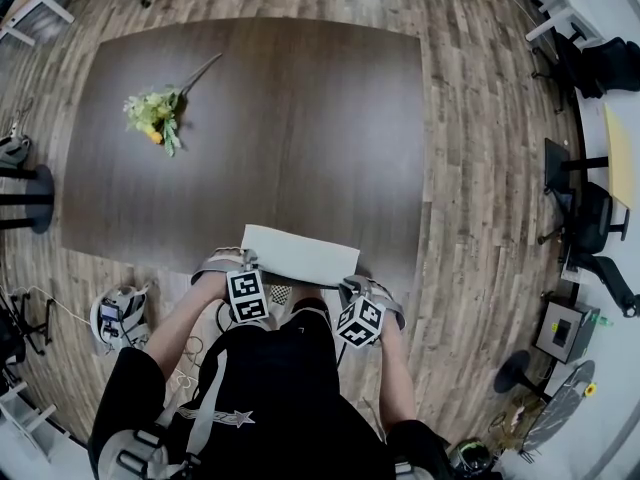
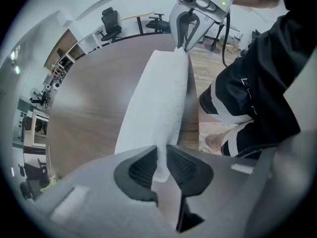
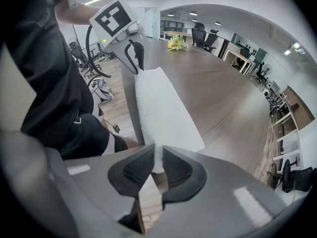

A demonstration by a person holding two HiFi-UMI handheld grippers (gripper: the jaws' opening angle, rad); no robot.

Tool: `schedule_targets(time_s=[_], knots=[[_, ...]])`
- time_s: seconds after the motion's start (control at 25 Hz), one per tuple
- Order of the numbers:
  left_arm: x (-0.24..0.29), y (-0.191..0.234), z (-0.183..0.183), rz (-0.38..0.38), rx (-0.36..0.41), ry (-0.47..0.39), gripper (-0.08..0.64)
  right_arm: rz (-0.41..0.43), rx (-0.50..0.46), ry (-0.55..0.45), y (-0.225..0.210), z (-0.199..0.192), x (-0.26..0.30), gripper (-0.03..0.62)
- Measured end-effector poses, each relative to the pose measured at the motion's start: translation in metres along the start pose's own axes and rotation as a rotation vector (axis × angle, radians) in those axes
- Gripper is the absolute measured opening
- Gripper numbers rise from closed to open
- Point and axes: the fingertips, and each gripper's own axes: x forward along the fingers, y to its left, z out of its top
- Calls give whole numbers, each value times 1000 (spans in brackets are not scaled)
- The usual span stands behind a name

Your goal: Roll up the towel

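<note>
A white towel (image 1: 300,254) lies at the near edge of the dark brown table (image 1: 260,118), folded into a narrow band. My left gripper (image 1: 243,271) is shut on the towel's near left corner, and the cloth (image 2: 157,103) runs from between its pads toward the other gripper. My right gripper (image 1: 352,290) is shut on the near right corner; the towel (image 3: 161,108) stretches away from its jaws. Each gripper shows at the far end of the towel in the other's view: the right gripper (image 2: 184,42) and the left gripper (image 3: 136,58).
A bunch of yellow and green artificial flowers (image 1: 158,111) lies on the table's far left. Wood floor surrounds the table, with office chairs (image 1: 590,223) and desks at the right. A device with cables (image 1: 120,316) sits on the floor at the near left.
</note>
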Motion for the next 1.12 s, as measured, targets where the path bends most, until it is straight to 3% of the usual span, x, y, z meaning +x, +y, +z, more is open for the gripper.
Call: schedule_targets(time_s=[0.8, 0.92, 1.04, 1.12], knots=[[9, 24, 3, -6, -46, -9, 83, 11, 13, -34, -23, 6, 12, 60], [6, 35, 2, 62, -73, -28, 163, -34, 16, -45, -27, 6, 11, 70], [3, 46, -1, 117, -125, -48, 259, -118, 15, -60, -34, 5, 9, 139], [1, 48, -1, 137, -137, -61, 281, -152, 19, -67, -38, 5, 6, 173]])
